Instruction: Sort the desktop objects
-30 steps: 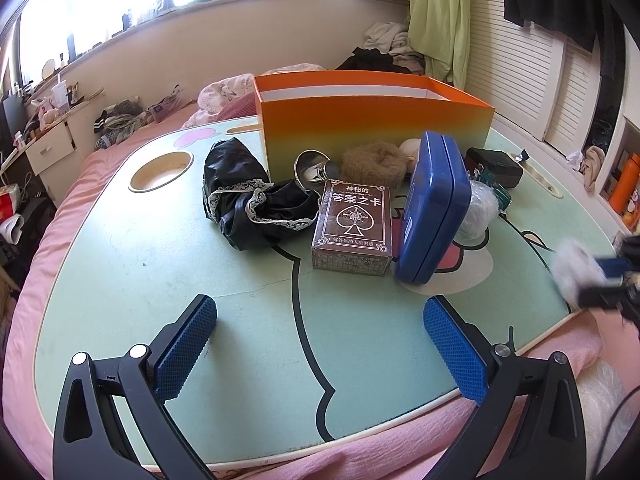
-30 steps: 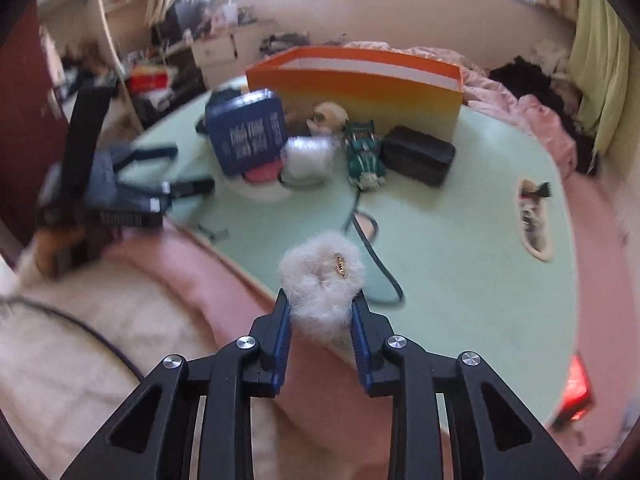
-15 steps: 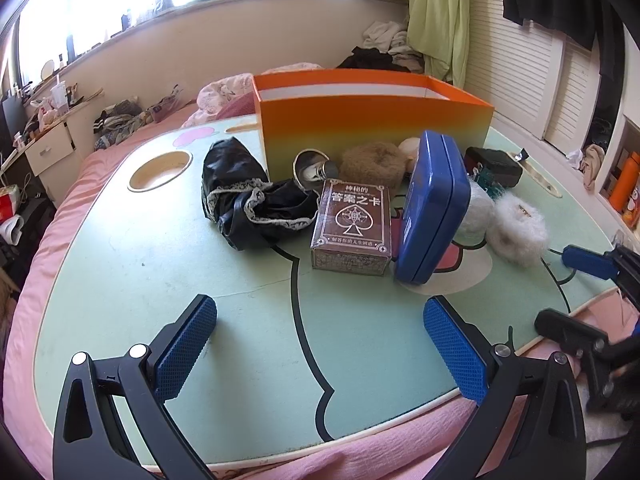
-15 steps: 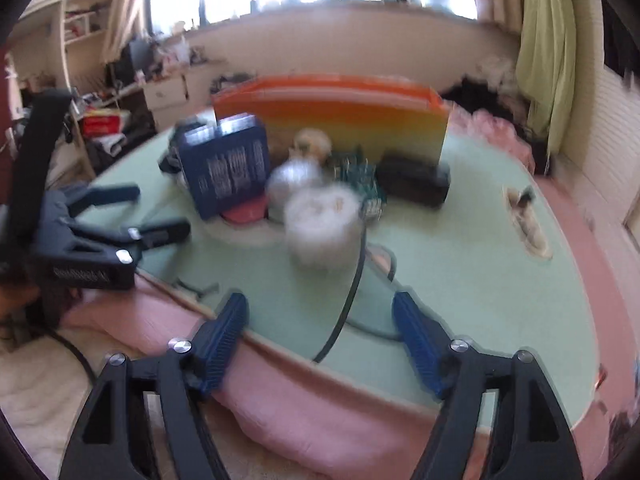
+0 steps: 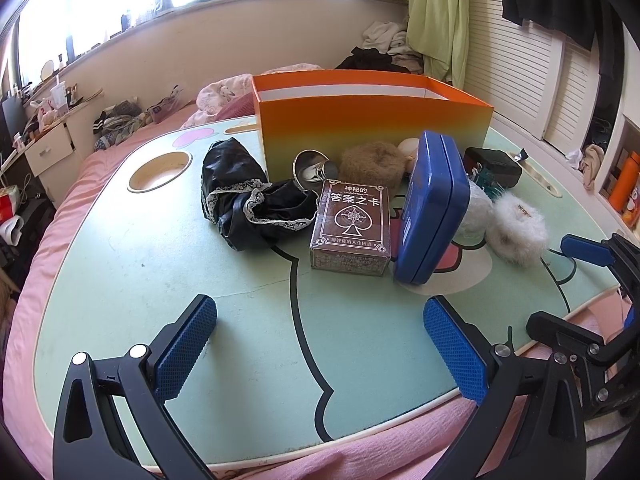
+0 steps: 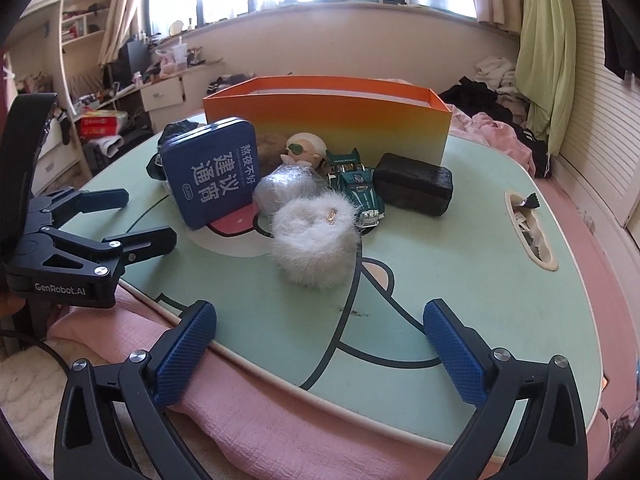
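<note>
A white fluffy scrunchie [image 6: 314, 242] lies on the green table [image 5: 140, 280], just in front of a plastic-wrapped ball [image 6: 284, 186]. My right gripper [image 6: 320, 320] hovers at the table's near edge, short of the scrunchie; its jaws are opening and nothing is between them. My left gripper [image 5: 318, 320] stands open and empty over the table, in front of a brown card box [image 5: 352, 226] and an upright blue tin [image 5: 434, 208]. An orange box [image 5: 372, 136] stands open at the back.
A black lace cloth [image 5: 244, 200], a brown fluffy scrunchie [image 5: 374, 162] and a metal cup [image 5: 310, 168] lie before the orange box. A green toy car [image 6: 358, 184], a black case [image 6: 414, 188] and a small figure head [image 6: 306, 148] sit to the right. Pink bedding surrounds the table.
The right gripper was shut on the white scrunchie off the table's edge. It has let go; the scrunchie now lies on the table, and the jaws have spread wide. The left gripper stayed still.
</note>
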`<state>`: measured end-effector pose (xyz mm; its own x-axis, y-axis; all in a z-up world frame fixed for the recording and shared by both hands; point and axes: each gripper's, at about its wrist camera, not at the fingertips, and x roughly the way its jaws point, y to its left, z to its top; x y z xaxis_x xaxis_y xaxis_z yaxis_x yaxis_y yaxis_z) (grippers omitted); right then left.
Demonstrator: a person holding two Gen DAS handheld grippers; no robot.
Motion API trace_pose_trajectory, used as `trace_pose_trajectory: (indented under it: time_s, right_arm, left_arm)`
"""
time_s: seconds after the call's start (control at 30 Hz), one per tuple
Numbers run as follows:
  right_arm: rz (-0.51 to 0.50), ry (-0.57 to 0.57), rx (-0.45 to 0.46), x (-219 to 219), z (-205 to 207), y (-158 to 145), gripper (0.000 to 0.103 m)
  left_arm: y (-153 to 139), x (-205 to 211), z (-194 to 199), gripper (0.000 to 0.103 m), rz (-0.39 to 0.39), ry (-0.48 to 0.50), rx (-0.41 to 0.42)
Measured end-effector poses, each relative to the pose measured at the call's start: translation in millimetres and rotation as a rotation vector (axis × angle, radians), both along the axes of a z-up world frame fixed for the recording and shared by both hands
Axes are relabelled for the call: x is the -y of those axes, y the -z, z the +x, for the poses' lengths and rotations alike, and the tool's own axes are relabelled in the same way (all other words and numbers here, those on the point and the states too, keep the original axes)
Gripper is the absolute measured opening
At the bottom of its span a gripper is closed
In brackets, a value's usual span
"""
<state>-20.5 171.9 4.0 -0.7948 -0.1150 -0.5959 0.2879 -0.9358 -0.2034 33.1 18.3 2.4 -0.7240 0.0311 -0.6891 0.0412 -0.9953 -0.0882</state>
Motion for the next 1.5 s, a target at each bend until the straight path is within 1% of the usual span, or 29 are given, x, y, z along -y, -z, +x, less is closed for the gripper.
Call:
trace_pose_trajectory:
  time_s: [0.13, 0.2, 0.23, 0.27, 0.3, 0.37, 0.43, 0.47, 0.53, 0.6, 0.67, 0.7, 0.8, 0.83, 0.9, 0.97, 1.0, 1.17, 1.27, 1.33, 1.43, 1.5]
  right_arm:
    - [0.000, -0.004, 0.000, 0, 0, 0, 0.103]
    - [0.001, -0.006, 0.001, -1, 0, -1, 0.103]
    - [0.001, -0.008, 0.000, -1, 0, -1, 0.103]
    - [0.000, -0.009, 0.001, 0, 0, -1, 0.103]
    - [0.000, -0.010, 0.001, 0, 0, -1, 0.103]
    - [0.000, -0.012, 0.001, 0, 1, -1, 0.103]
    - [0.001, -0.015, 0.001, 0, 1, -1, 0.103]
    - [0.001, -0.016, 0.001, 0, 1, -1, 0.103]
    - [0.000, -0.018, 0.001, 0, 1, -1, 0.103]
    - [0.000, -0.019, 0.000, 0, 1, -2, 0.103]
    - [0.000, -0.022, 0.000, 0, 2, -2, 0.103]
    - [0.000, -0.022, 0.000, 1, 1, -2, 0.103]
    - [0.000, -0.031, 0.000, 2, 2, -2, 0.103]
    - [-0.001, -0.032, -0.001, 3, 2, -2, 0.103]
    - [-0.001, -0.033, 0.000, 2, 2, -2, 0.103]
    - [-0.001, -0.035, 0.000, 2, 2, -2, 0.103]
    - [-0.001, -0.051, -0.001, 2, 2, -2, 0.103]
    - [-0.001, -0.056, -0.001, 2, 2, -2, 0.103]
    - [-0.002, -0.059, -0.001, 2, 2, -2, 0.103]
    - [-0.001, -0.060, -0.001, 2, 2, -2, 0.103]
    - [-0.002, -0.062, -0.001, 2, 3, -2, 0.103]
    - [-0.002, -0.063, -0.001, 2, 2, -2, 0.103]
  left_arm:
    - [-2, 1, 1, 0.103, -0.005, -0.007, 0.018]
    - [-10, 4, 4, 0.102, -0.003, -0.012, 0.038]
    - [-19, 5, 7, 0.102, 0.012, -0.002, 0.029]
    - [-33, 7, 12, 0.102, 0.032, 0.010, 0.003]
    - [-52, 8, 17, 0.102, 0.045, 0.018, -0.041]
    - [-87, 8, 17, 0.102, 0.017, 0.017, -0.117]
    - [-121, 6, 3, 0.102, -0.029, 0.003, -0.186]
    - [-135, 5, -13, 0.102, -0.039, 0.000, -0.205]
    - [-146, 6, -45, 0.102, -0.022, 0.003, -0.185]
    - [-144, 4, -83, 0.102, -0.001, -0.007, -0.145]
    - [-131, -3, -114, 0.102, -0.014, -0.010, -0.098]
    - [-125, -7, -124, 0.101, -0.016, -0.006, -0.076]
    - [-101, -15, -144, 0.090, 0.010, 0.015, 0.037]
    - [-95, -18, -148, 0.089, 0.028, 0.023, 0.061]
    - [-89, -23, -150, 0.089, 0.035, 0.025, 0.070]
    - [-86, -26, -152, 0.089, 0.024, 0.020, 0.079]
    - [-85, -27, -153, 0.089, 0.027, 0.024, 0.084]
    - [-82, -29, -149, 0.089, 0.007, 0.022, 0.083]
    - [-85, -25, -144, 0.089, 0.044, 0.032, 0.072]
    - [-94, -17, -126, 0.089, 0.092, 0.046, 0.044]
    - [-102, -7, -87, 0.090, 0.103, 0.068, -0.004]
    - [-96, 5, -57, 0.090, 0.117, 0.056, -0.013]
